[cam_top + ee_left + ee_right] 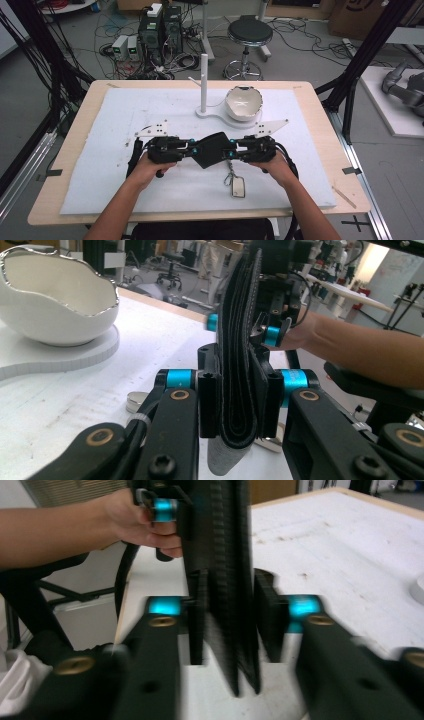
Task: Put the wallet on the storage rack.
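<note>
A black folded leather wallet [212, 150] hangs just above the white mat, stretched between both grippers. My left gripper [192, 150] is shut on its left end; in the left gripper view both pads press the folded edge [239, 390] of the wallet [240, 315]. My right gripper [232, 148] holds the opposite end, and in the blurred right gripper view the wallet [220, 540] stands upright between that gripper's [230, 615] pads. A short chain with a silver key fob [238, 188] hangs from the wallet onto the mat.
A white bowl with a wavy silver rim [243, 103] [55, 300] sits on a flat white stand whose upright post [203, 82] rises behind the grippers. The white mat [125, 115] covers the wooden table. A stool [249, 32] and computers stand on the floor beyond.
</note>
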Tool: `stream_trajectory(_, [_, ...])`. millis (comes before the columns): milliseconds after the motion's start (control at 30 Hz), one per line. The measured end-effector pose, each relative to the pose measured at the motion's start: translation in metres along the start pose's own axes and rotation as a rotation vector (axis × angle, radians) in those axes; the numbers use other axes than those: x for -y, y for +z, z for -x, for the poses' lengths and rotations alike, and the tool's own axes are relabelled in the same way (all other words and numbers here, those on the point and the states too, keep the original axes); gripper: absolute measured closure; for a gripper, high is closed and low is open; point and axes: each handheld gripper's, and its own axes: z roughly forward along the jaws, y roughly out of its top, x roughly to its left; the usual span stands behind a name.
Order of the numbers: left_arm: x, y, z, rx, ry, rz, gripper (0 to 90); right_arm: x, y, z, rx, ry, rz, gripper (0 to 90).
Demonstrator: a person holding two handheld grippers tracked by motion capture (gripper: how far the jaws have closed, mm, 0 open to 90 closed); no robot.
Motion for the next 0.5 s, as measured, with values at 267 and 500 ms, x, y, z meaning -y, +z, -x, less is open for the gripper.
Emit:
stream_trajectory(267, [0.000,-0.006,-0.011,-0.168,-0.125,-0.034,47.9,-0.005,-0.008,0.000,0.092,-0.065,-0.020,79.5])
stream_trajectory(500, [0.000,-0.037,-0.018,-0.294,-0.130,-0.005,43.4,-0.014,-0.030,0.006,0.231,-0.117,-0.016,79.5])
